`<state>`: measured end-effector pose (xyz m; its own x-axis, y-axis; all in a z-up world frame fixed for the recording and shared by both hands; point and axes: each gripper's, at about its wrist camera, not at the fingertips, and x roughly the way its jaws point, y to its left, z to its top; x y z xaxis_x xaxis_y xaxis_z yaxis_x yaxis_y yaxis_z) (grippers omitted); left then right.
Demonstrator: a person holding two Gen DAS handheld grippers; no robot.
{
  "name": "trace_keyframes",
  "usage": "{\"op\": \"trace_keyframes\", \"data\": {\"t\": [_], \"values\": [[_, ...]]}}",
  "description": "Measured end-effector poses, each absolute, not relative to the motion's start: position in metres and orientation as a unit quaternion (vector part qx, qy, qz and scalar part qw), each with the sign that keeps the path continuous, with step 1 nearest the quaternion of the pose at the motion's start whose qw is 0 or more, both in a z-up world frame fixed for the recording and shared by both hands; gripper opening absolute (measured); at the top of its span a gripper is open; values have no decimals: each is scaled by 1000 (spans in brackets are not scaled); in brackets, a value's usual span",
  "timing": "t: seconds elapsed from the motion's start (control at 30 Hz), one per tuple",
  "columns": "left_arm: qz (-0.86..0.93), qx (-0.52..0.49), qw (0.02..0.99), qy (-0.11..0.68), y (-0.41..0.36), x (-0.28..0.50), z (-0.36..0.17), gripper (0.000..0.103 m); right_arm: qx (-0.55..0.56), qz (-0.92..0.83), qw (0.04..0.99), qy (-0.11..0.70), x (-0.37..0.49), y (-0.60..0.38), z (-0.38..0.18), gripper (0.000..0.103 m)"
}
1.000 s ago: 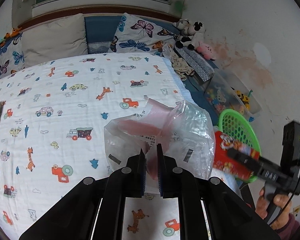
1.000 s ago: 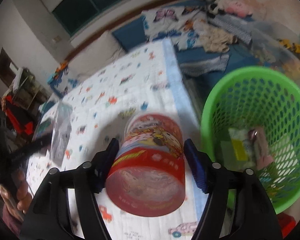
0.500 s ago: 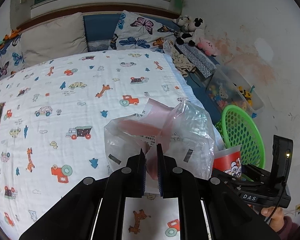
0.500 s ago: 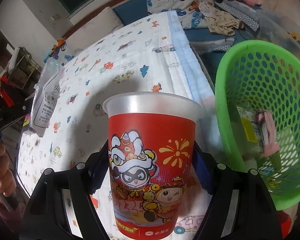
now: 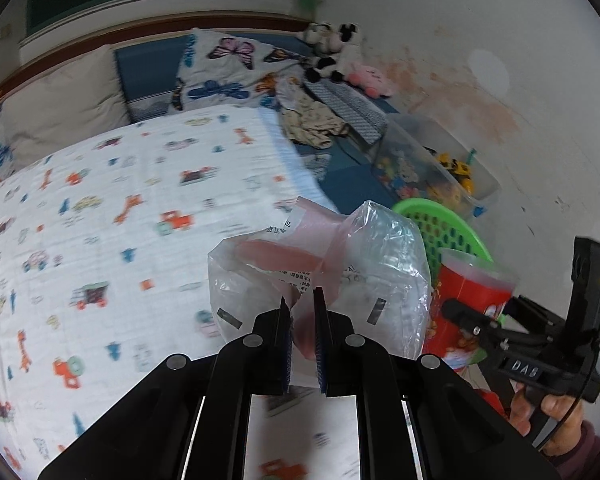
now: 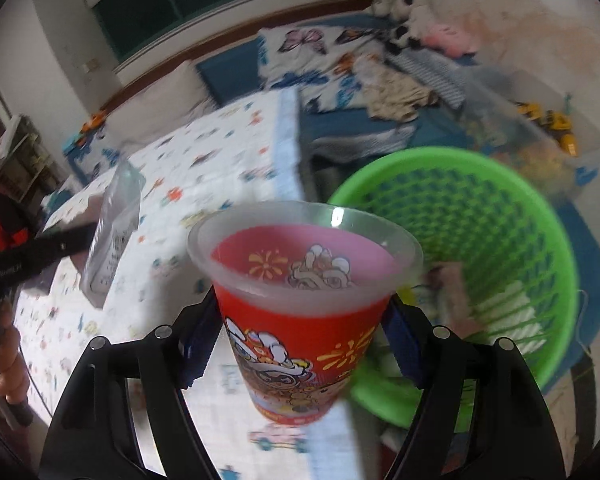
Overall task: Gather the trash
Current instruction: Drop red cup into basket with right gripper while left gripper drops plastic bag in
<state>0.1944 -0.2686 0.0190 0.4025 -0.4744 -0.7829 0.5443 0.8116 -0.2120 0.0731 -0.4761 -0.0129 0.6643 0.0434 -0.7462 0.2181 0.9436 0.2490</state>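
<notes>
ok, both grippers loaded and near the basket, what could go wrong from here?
1. The right gripper holds the red cup by its tapered sides only; it could slip before it clears the green basket rim.
2. The left gripper pinches just a fold of the plastic bag; it may tear loose or snag on release.
3. Both grippers sit close together beside the basket, so they might collide.

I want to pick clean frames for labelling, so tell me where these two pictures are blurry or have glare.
Left wrist view: the bedspread is smeared by motion, while the plastic bag stays sharp. Right wrist view: the green basket and bedding are streaked, the red cup is only slightly soft, with a small glare spot on its rim.
</notes>
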Motion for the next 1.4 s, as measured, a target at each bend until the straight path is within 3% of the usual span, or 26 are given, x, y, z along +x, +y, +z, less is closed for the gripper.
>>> {"op": "trace_keyframes", "data": {"t": [0.5, 0.6, 1.03, 1.3, 1.33, 1.4], "values": [[-352, 80, 808, 466, -379, 181, 9, 10, 152, -151, 890, 402, 51, -560, -17, 75], [-358, 89, 803, 467, -397, 179, 5, 10, 164, -163, 887, 399, 47, -570, -21, 82], [-368, 91, 784, 492, -438, 176, -19, 12, 177, -181, 876, 410, 25, -591, -38, 89], [-369, 96, 774, 506, -449, 173, -29, 18, 188, -186, 877, 402, 13, -596, -37, 90], [-371, 95, 773, 506, -450, 173, -29, 21, 188, -188, 877, 400, 11, -596, -36, 90], [-368, 95, 773, 509, -450, 172, -31, 42, 190, -186, 878, 398, 8, -596, -35, 90]]}}
